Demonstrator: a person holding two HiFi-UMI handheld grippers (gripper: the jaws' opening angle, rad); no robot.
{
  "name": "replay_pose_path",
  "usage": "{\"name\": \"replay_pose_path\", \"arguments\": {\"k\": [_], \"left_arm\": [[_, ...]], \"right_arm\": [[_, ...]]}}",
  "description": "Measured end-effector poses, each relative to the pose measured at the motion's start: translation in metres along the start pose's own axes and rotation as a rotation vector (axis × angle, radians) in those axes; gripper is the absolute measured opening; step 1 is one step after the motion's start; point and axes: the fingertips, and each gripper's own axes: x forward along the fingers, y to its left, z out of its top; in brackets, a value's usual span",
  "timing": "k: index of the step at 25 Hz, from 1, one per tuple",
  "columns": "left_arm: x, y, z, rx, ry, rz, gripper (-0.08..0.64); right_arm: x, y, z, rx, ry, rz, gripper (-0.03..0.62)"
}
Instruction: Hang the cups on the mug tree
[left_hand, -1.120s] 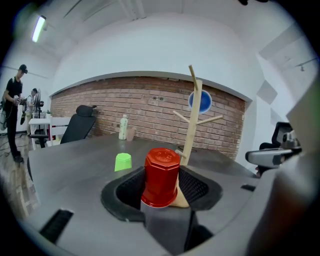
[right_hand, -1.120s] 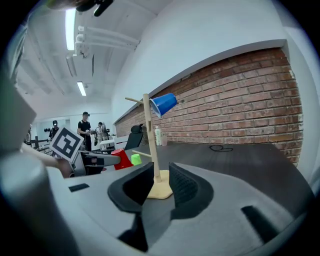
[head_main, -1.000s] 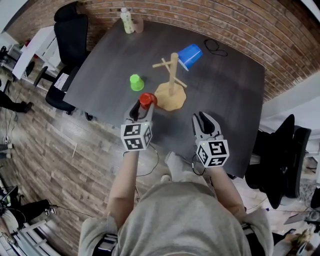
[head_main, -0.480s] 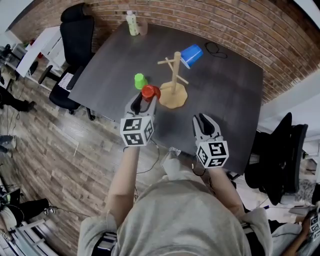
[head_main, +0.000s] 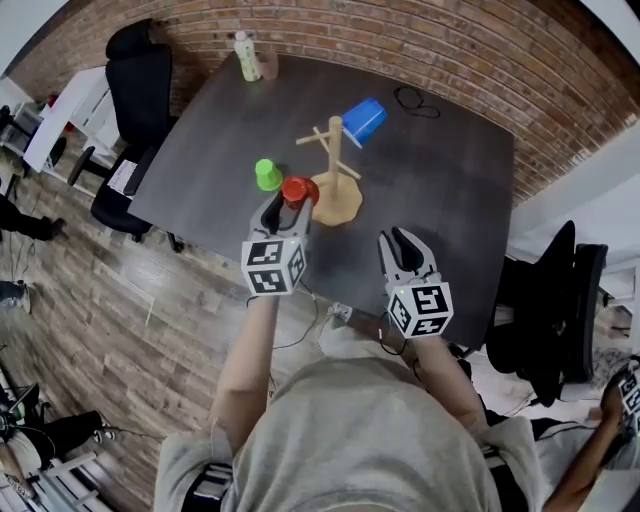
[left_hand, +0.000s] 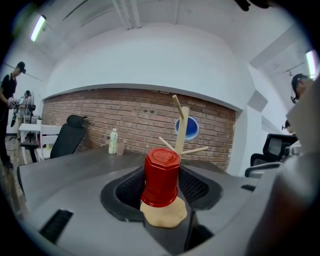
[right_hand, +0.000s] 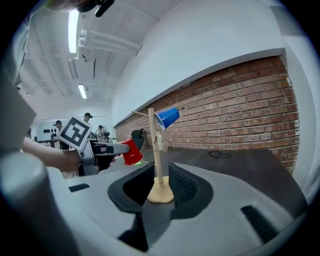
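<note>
A wooden mug tree (head_main: 335, 165) stands mid-table on a round base (head_main: 337, 203), with a blue cup (head_main: 363, 120) hung on an upper right peg. My left gripper (head_main: 285, 207) is shut on a red cup (head_main: 297, 190), held bottom-up just left of the tree's base. In the left gripper view the red cup (left_hand: 161, 176) sits between the pads, the tree (left_hand: 182, 131) behind it. A green cup (head_main: 267, 175) stands upside down on the table, left of the red one. My right gripper (head_main: 399, 245) hovers open and empty near the table's front edge, pointing at the tree (right_hand: 155, 155).
A bottle (head_main: 246, 55) and a small cup stand at the table's far left corner. A black cable (head_main: 410, 98) lies near the back right edge. Office chairs flank the dark table (head_main: 440, 190): one at far left (head_main: 140, 75), one at right (head_main: 560, 320).
The head camera has shifted. My left gripper keeps the red cup and has edged slightly nearer the tree's base. The right gripper has hardly moved.
</note>
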Motion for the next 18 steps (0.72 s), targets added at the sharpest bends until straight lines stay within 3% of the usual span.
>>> {"name": "replay_pose_path", "arguments": {"k": [18], "left_arm": [[0.04,0.0,-0.041,0.006,0.106,-0.044,0.204]], "right_arm": [[0.019,-0.015,-0.003,0.02,0.012,-0.036,0.089]]}}
